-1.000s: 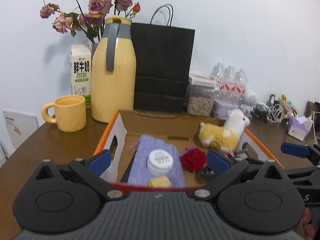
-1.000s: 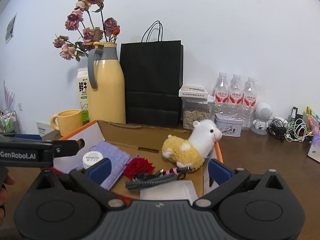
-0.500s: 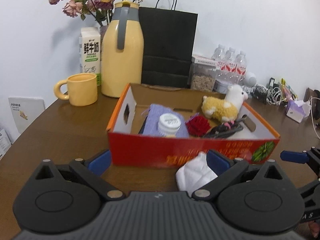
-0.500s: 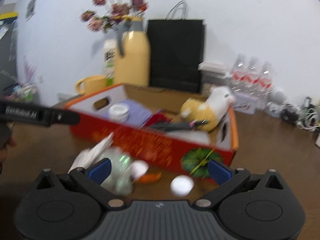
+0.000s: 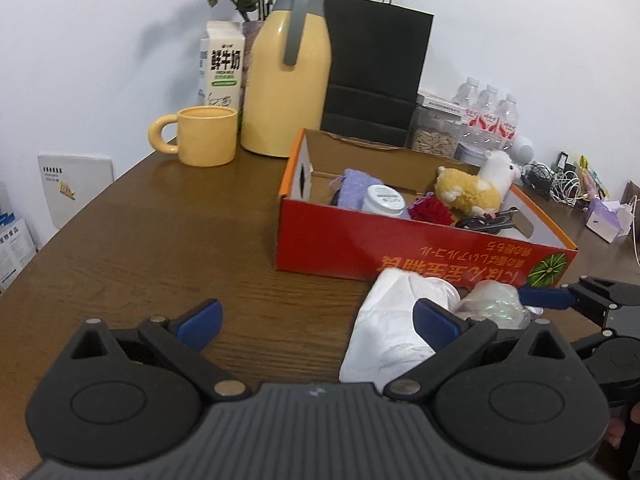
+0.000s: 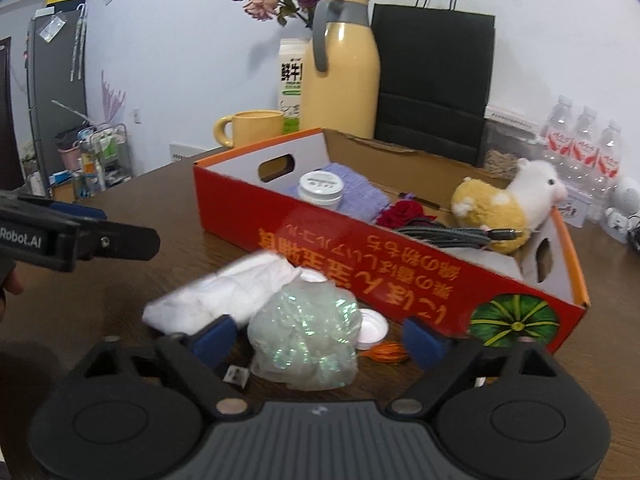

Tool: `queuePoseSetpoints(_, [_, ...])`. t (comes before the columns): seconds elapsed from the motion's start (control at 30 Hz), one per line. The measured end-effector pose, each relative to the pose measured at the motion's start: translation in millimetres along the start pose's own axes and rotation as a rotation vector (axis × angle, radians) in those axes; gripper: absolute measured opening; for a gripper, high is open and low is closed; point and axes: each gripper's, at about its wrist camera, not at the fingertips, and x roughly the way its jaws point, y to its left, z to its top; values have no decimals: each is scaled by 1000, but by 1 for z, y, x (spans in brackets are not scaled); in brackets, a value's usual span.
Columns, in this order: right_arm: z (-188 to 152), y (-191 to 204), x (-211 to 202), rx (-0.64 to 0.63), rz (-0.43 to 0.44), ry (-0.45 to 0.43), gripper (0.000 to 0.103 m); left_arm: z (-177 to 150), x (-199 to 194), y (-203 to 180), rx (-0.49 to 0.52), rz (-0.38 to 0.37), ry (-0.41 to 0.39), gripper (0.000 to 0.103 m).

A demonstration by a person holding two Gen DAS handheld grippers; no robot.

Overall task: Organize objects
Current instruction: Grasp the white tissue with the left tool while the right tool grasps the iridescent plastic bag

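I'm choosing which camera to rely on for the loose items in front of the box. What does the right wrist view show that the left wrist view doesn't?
Only the right wrist: a white lid, an orange bit, a small black piece. Only the left wrist: a tissue pack. Both: white cloth, iridescent bag, red box.

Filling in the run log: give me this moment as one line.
phase: approach | right gripper: fingers closing around iridescent bag, not gripping | left gripper: open, empty | red box: partly filled
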Motion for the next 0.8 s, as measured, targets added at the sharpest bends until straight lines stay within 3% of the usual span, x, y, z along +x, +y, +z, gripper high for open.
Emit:
queuePoseSetpoints(0.07, [-1, -1, 0, 6, 5, 3, 58, -1, 1, 2, -8, 2, 3, 103])
queuePoseSetpoints(0.17, [-1, -2, -2, 19, 22, -9, 46, 0, 3, 3, -11, -2, 6, 103])
queuePoseSetpoints(0.4, [0, -6, -9, 37, 27, -46, 41, -1, 4, 0, -12, -5, 7, 103])
queuePoseSetpoints(0.57, [-2, -14, -27, 77, 1, -121, 41, -1, 5, 0, -11, -2, 8, 103])
queuePoseSetpoints(0.8, [-11, -34, -45, 130, -102, -181, 41, 2, 10, -8, 2, -10, 20, 103])
